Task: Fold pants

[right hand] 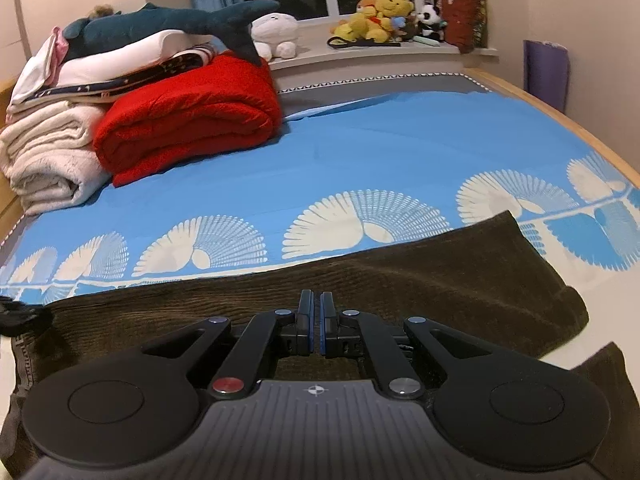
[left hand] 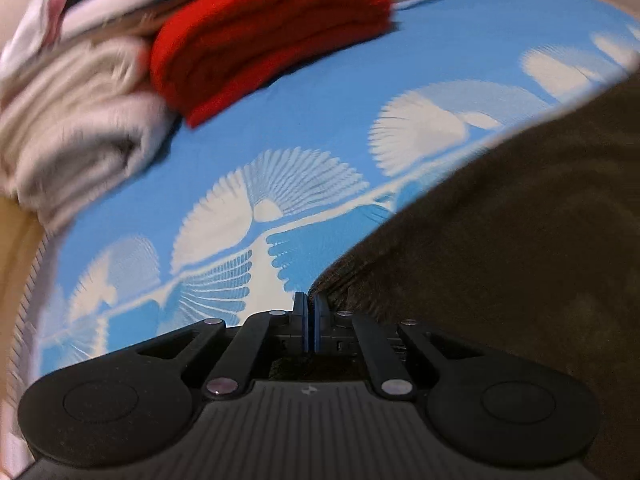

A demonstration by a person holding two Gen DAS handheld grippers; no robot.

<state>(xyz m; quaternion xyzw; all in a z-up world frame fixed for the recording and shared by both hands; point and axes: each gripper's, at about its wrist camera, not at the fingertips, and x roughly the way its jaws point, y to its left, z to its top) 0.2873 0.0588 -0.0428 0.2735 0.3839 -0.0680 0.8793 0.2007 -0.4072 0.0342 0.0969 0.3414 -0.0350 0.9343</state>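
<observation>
Dark brown corduroy pants [right hand: 400,284] lie flat across the near part of a blue bed sheet [right hand: 400,152]; a leg end reaches the right side. In the left wrist view the pants [left hand: 500,240] fill the right half. My left gripper [left hand: 311,308] is shut at the pants' edge; whether cloth is pinched between the pads is not clear. My right gripper [right hand: 315,312] is shut over the pants, with a thin slit between the blue pads. A dark part of the left gripper shows at the far left of the right wrist view [right hand: 20,314].
A folded red blanket [right hand: 188,116] and a stack of cream and white bedding [right hand: 52,152] sit at the back left, with a plush shark [right hand: 168,20] on top. Stuffed toys [right hand: 384,12] line the windowsill. The bed's wooden edge [right hand: 580,128] runs on the right.
</observation>
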